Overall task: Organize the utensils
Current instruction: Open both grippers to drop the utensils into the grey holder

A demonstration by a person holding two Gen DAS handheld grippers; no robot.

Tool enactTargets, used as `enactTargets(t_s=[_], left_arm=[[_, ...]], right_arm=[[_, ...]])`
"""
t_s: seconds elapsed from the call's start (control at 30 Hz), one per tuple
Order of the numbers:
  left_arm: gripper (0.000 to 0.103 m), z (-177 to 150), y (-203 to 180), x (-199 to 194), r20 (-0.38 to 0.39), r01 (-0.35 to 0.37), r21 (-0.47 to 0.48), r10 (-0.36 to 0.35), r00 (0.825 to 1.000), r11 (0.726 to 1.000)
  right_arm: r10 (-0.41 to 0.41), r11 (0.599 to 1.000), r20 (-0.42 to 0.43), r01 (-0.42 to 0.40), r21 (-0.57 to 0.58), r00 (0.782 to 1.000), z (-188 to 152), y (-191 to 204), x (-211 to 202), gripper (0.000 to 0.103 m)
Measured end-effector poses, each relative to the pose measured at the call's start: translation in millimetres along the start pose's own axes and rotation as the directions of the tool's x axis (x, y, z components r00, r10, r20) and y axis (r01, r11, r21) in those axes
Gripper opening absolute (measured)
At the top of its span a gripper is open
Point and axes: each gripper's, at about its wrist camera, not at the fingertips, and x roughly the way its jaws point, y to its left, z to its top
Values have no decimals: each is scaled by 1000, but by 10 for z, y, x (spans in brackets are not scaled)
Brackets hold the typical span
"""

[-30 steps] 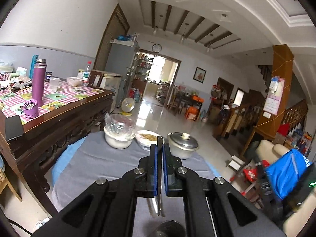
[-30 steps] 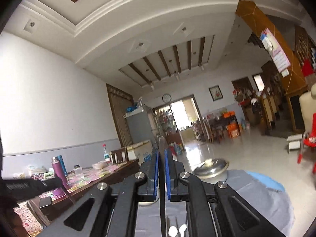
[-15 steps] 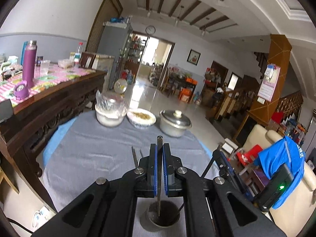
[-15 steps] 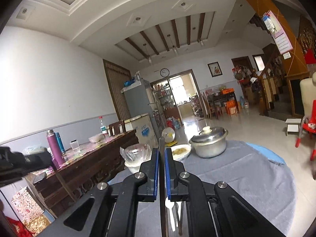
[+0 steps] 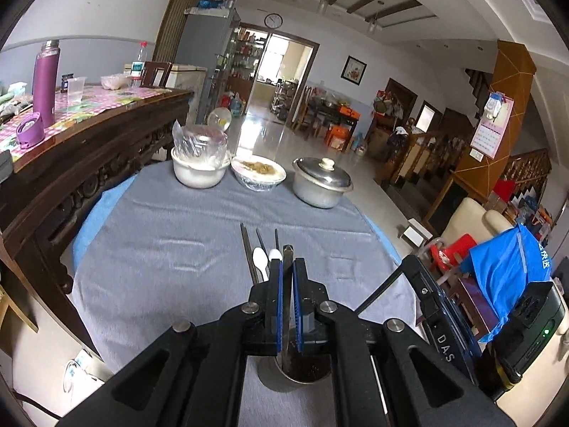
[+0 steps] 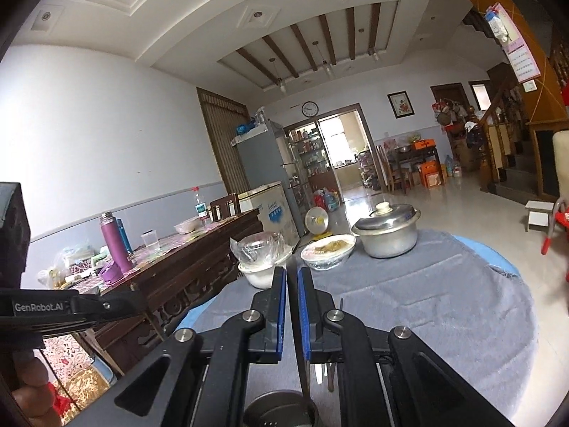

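My left gripper [image 5: 287, 267] is shut on a flat metal utensil [image 5: 287, 254], held upright with its lower end in a metal holder cup [image 5: 302, 373] on the grey cloth. White spoons [image 5: 261, 261] and dark chopsticks [image 5: 247, 249] lie on the cloth just beyond it. My right gripper [image 6: 291, 277] stands a little open above the same cup [image 6: 281, 409]. A thin utensil [image 6: 302, 366] runs down between its pads into the cup, apart from the pads.
A round table under a grey cloth [image 5: 170, 249] carries a white bowl with a plastic bag [image 5: 199, 167], a food bowl [image 5: 259, 172] and a lidded metal pot [image 5: 322, 183] at the far edge. A dark wooden sideboard [image 5: 89, 135] stands left. The other gripper's body [image 5: 437, 320] is at right.
Both grippers tilted down and lowered over the cup. The left still holds its utensil, now in the cup. The right jaws opened slightly, letting go of their utensil.
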Motion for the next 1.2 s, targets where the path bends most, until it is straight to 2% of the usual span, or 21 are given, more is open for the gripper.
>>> enactTargets(t_s=[0.27,0.37,0.47,0.6,0.63,0.73,0.93,1.2], left_arm=[[6,-13,58,-10,-14,1,-10,-1,1000,1000],[13,-4,71,-38,-6,-4,-8,4,1000,1000],[31,-1,90,-73,10,-17,-7,17,1000,1000],[55,-14,102,-149,51,-77,14,76,996,997],[61,-14,117,-166,61,-91,17,90,994,996],[70,-19,165,-193,80,-126,21,124,989,992],[74,-90,357,-149,50,-162,-2,162,986,987],[74,-271,623,12,-39,-231,-32,230,972,972]], right_arm=[[3,1000,0,-3,6,1000,1,-36,-69,9],[-2,1000,2,2,11,1000,5,-55,-97,9],[-8,1000,8,8,17,1000,34,-57,-124,11],[-22,999,19,21,30,1000,69,-118,-179,15],[-28,999,19,28,33,999,78,-141,-186,18],[-48,998,20,47,51,999,93,-232,-212,30],[-105,992,24,103,77,994,94,-459,-285,32],[-175,974,-2,173,147,985,84,-849,-339,32]])
